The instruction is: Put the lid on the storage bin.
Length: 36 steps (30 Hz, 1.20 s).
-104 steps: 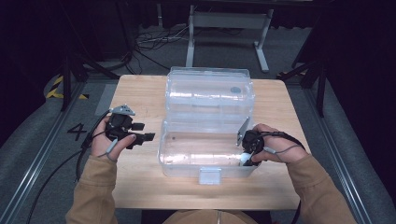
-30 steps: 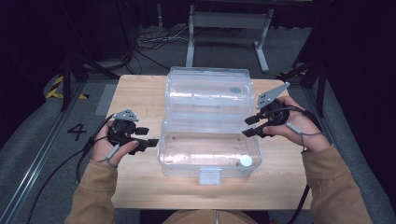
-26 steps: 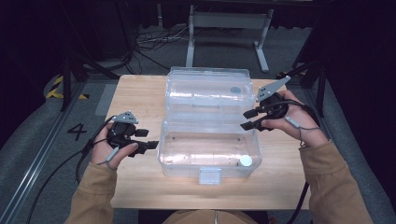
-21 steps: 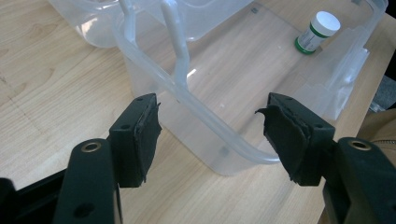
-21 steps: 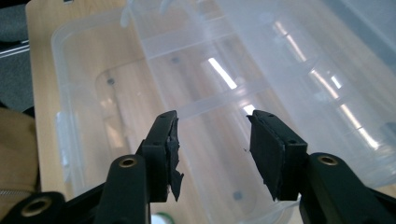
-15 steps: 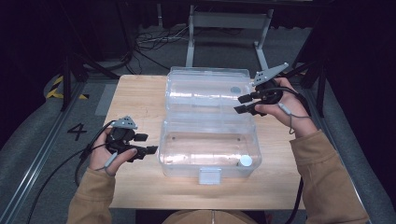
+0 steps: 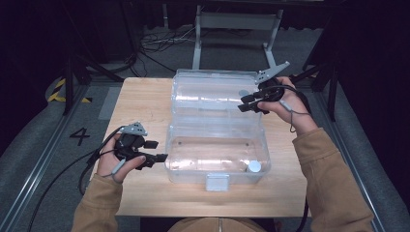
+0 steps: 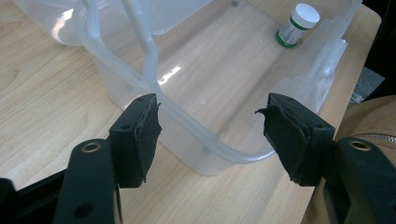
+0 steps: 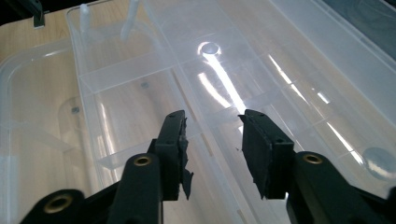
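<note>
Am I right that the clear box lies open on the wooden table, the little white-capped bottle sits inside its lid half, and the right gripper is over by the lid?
Not quite. The white-capped bottle stands in the near, deeper base half of the clear box, at its right front corner, not in the lid half; the high view shows it. The rest holds: the box lies open on the wooden table, and the right gripper is by the lid.

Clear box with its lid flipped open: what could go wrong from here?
The right claw hovers over the open lid, its jaws just closing with nothing between; the slick plastic could slip out. The left claw stands open beside the box base, so the box may slide. The small bottle could roll.
</note>
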Motion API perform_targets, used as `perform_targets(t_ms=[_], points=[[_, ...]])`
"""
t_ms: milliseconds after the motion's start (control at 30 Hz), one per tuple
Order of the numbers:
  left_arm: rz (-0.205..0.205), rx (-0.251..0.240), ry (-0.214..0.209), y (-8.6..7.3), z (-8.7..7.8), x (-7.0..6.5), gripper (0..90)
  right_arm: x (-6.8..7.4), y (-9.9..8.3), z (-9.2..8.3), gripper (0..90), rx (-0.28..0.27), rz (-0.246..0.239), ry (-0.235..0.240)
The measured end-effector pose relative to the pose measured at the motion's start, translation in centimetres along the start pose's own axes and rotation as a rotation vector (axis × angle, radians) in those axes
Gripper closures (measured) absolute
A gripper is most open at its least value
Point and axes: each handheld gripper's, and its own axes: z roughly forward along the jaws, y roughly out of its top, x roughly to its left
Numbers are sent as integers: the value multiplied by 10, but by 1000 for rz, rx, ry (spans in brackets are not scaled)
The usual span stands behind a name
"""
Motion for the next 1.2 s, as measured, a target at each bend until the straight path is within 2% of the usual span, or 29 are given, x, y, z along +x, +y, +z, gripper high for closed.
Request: perform_targets(t_ms=[67,133,233,300,400,600,667,967,1200], points=[[6,3,-9,1,3,-1,364,0,0,3,678,26,-10,9],[8,5,-12,1,4,-2,364,0,0,4,695,30,-11,11],[19,15,-19,3,8,-5,364,-1,-1,4,759,20,-16,-1],[28,18,-28,4,10,-7,364,-2,-2,3,768,14,0,15],[45,25,-37,6,13,-11,364,-3,-4,3,776,2,10,31],[79,52,-74,9,24,-19,364,-1,-4,3,779,-3,5,26],[84,53,-98,9,27,-21,365,-1,-4,3,779,-3,4,25],[95,95,-123,9,43,-25,366,0,-5,3,780,-11,21,28],[125,131,-157,7,57,-29,380,2,-5,2,780,-16,27,23]])
